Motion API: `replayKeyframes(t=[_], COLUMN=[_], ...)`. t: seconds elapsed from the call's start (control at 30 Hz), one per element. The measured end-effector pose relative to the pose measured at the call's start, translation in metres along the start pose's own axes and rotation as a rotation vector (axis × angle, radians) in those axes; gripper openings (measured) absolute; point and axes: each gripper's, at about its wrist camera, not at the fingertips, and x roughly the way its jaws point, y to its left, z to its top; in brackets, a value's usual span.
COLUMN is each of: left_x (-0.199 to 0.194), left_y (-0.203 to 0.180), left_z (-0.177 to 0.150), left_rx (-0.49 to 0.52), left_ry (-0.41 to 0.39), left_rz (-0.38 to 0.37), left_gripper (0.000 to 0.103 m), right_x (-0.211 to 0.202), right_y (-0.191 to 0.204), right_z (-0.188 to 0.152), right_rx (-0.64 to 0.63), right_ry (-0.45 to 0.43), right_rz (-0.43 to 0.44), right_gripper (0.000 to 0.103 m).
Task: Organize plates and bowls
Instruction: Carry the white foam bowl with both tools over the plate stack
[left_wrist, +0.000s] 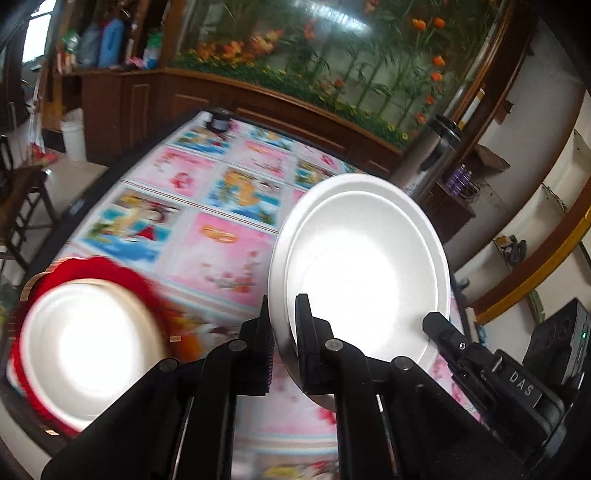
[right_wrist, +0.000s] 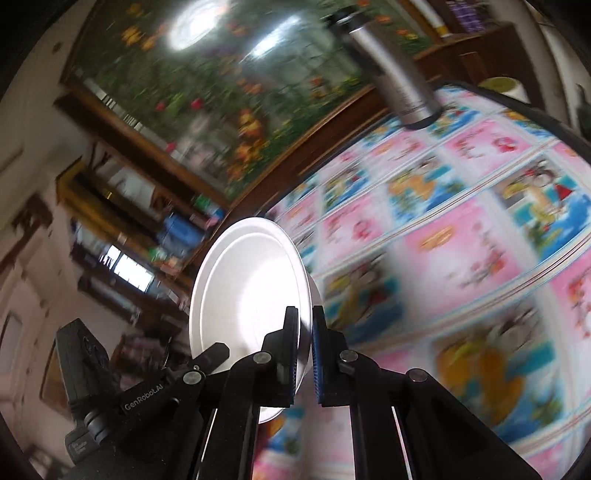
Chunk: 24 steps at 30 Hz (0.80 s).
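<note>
Left gripper (left_wrist: 285, 332) is clamped tight on the rim of a white plate (left_wrist: 365, 266), one finger on the back, one on the inside face. Right gripper (right_wrist: 305, 354) is pinched on the same plate (right_wrist: 247, 291), on the opposite edge, so both grip it at once. In the left view you can see the other gripper's tip sitting on the plate's lower right rim.

The plate is up off the table (left_wrist: 221, 254), tilted pretty steeply, almost on edge in the right view, its hollow side facing the left camera.

Down on the table, lower left in the left view, there's a second white dish (left_wrist: 85, 343) sitting on a red mat (left_wrist: 122, 273) with a scalloped edge. Can't tell if it's a plate or a bowl, it's blown out by glare and blurred.

The table has a pink and blue cartoon cloth. A steel flask (right_wrist: 391, 70) stands near its far edge. Behind that is a wooden cabinet (left_wrist: 122, 103) and a big flower picture (left_wrist: 332, 55).
</note>
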Motion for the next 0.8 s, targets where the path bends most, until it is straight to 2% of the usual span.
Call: replayKeyframes(t=[0.1, 0.33, 0.53, 0.8], left_x=[-0.028, -0.055, -0.07, -0.083], left_y=[0.039, 0.108, 0.136, 0.142], left_z=[-0.005, -0.019, -0.03, -0.045], left_rx=[0.003, -0.018, -0.028, 0.0], left_ry=[-0.033, -0.04, -0.055, -0.069], left_rz=[0.052, 0.143, 0.161, 0.183], left_gripper=[0.009, 0.01, 0.01, 0.011], right_x=[0.012, 0.053, 0.077, 0.081], right_y=[0.032, 0.094, 0.125, 0.143], right_z=[-0.022, -0.073, -0.108, -0.129], right_rx=[-0.044, -0.14, -0.188, -0.237], right_ry=[0.056, 0.191, 0.268, 0.29], right_rz=[0.045, 0.099, 0.109, 0.113], right_gripper=[0.007, 0.007, 0.007, 0.007])
